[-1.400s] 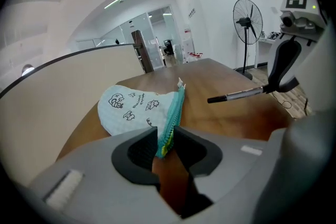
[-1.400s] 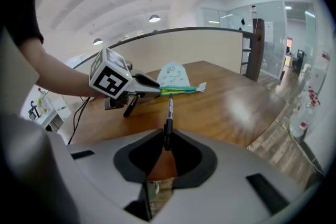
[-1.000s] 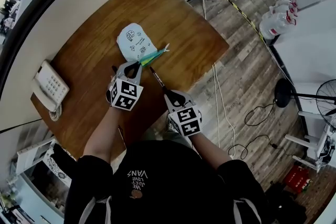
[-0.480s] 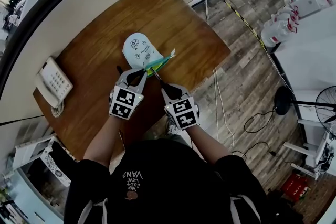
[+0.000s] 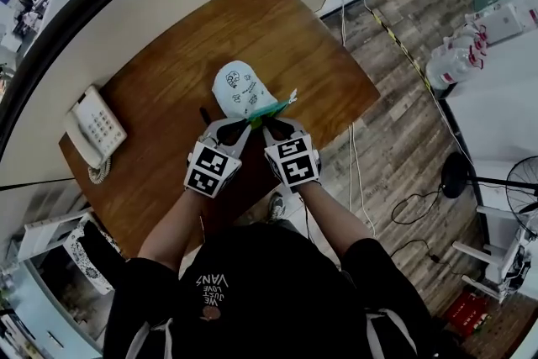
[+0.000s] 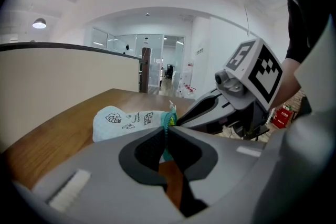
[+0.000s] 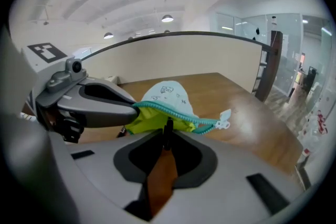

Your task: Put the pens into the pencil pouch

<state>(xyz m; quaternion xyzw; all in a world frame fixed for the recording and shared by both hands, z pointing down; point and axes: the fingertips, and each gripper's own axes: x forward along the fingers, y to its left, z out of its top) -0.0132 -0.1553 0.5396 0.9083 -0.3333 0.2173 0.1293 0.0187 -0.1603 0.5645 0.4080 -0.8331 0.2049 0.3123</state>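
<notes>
L gripper (image 5: 239, 124), jaws nearly shut, pinched zip edge of pale-blue printed fabric pouch (image 5: 238, 88) on wooden desk (image 5: 160, 71); R gripper (image 5: 270, 125), jaws clamped on slim dark pen (image 7: 167, 125), aimed it lengthwise at pouch's open mouth just beyond.

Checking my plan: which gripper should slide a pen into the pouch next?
Likely right: the right gripper holds a black pen at the pouch mouth; the left gripper pinches its zipper edge.
</notes>
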